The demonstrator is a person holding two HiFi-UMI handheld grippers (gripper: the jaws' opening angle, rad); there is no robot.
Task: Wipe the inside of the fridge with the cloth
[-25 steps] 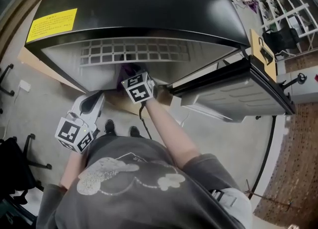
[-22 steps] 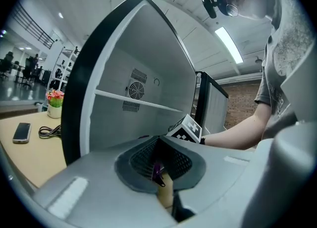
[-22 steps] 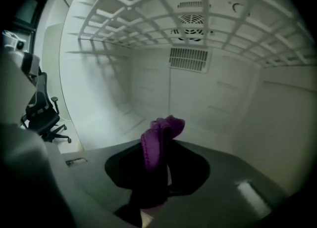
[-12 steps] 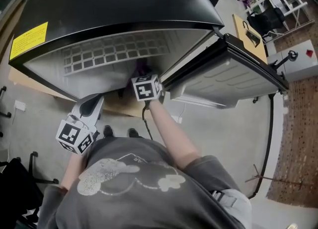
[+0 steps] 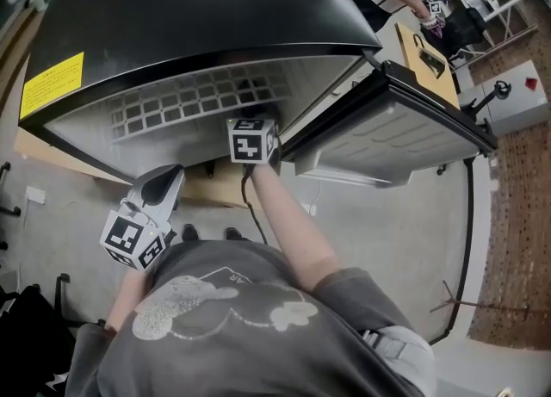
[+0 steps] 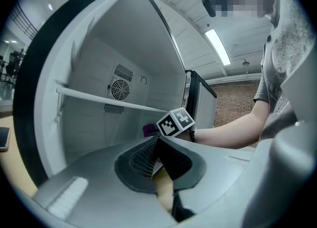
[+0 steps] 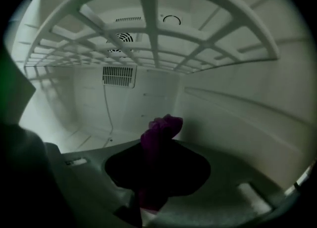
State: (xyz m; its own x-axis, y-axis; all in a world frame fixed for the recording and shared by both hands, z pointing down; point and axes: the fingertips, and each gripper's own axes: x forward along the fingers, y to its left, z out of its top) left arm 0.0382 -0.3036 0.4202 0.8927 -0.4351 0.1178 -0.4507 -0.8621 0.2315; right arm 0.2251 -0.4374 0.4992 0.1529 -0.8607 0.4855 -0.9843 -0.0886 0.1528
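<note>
Head view looks steeply down on the fridge (image 5: 198,16); left gripper view peers in from outside, right gripper view from close inside — both share the rear fan (image 6: 119,89).

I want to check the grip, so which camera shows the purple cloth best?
The right gripper view: the cloth is centred, pinched in the right gripper. The left gripper view shows only a sliver of it; the head view hides it.
</note>
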